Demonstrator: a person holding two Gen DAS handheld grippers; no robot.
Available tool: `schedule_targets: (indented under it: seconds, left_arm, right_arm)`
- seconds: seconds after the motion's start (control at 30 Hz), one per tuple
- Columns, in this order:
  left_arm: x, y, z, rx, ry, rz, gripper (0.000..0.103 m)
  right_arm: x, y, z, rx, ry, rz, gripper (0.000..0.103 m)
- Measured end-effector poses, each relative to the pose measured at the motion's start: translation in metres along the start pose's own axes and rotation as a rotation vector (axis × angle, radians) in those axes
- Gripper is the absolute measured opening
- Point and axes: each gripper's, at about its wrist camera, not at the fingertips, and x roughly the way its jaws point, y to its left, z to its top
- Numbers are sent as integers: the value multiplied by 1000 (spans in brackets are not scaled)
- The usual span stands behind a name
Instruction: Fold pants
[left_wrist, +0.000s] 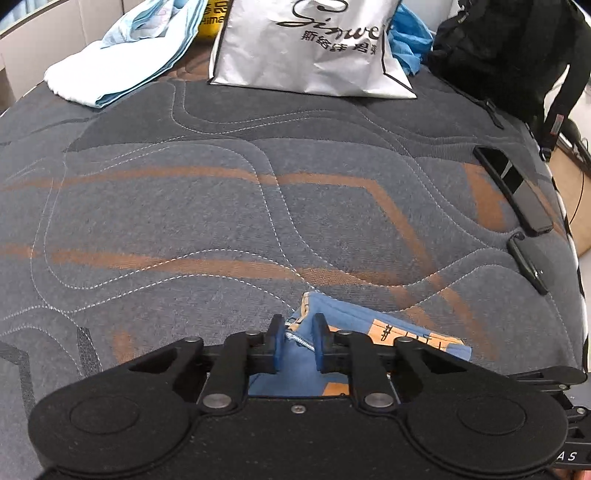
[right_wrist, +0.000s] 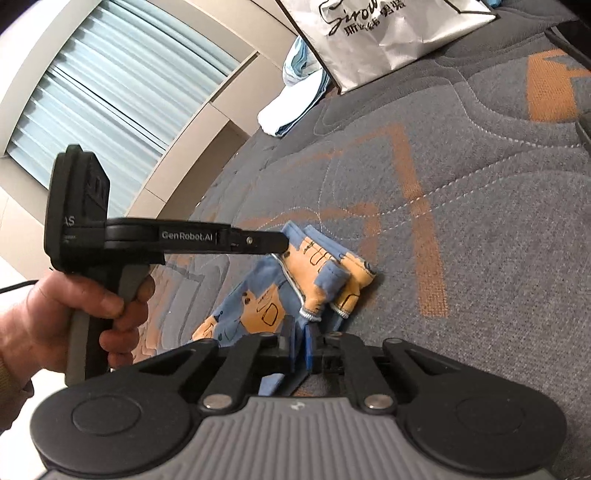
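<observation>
A: Your right gripper (right_wrist: 300, 345) is clamped on a fold of the pants (right_wrist: 280, 295). Left gripper (left_wrist: 298, 338)?

B: Clamped too, on the pants (left_wrist: 343, 325) edge by the white cord. In the right view your left gripper (right_wrist: 282, 244) bites their far edge.

A: Where are they?

B: Bunched on the mattress (left_wrist: 184, 206), near edge. Beyond them: two phones (left_wrist: 517, 192) right, bag (left_wrist: 314, 48) and backpack (left_wrist: 509, 51) at the far edge.
</observation>
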Motion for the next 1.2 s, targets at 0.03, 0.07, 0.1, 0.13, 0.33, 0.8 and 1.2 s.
schedule_targets:
  seconds: [0.03, 0.07, 0.1, 0.13, 0.33, 0.8, 1.2]
  left_arm:
    - [-1, 1, -2, -4, -1, -3, 16]
    - [-1, 1, -2, -3, -1, -2, 17]
    - [0, 1, -1, -4, -2, 0, 19]
    - [1, 1, 0, -2, -4, 0, 22]
    - [15, -9, 2, 98, 38, 7, 42]
    - [8, -16, 4, 98, -23, 3, 15]
    - [-48, 23, -8, -77, -204, 43, 38]
  right_arm:
    - [0, 1, 0, -4, -1, -2, 5]
    - [0, 1, 0, -5, 2, -3, 5]
    - [1, 1, 0, -3, 6, -4, 5]
    - [1, 0, 0, 1, 9, -5, 5]
    - [5, 0, 1, 3, 20, -9, 5]
    - [-4, 1, 6, -19, -46, -36, 5]
    - [-26, 8, 13, -78, -133, -93, 35]
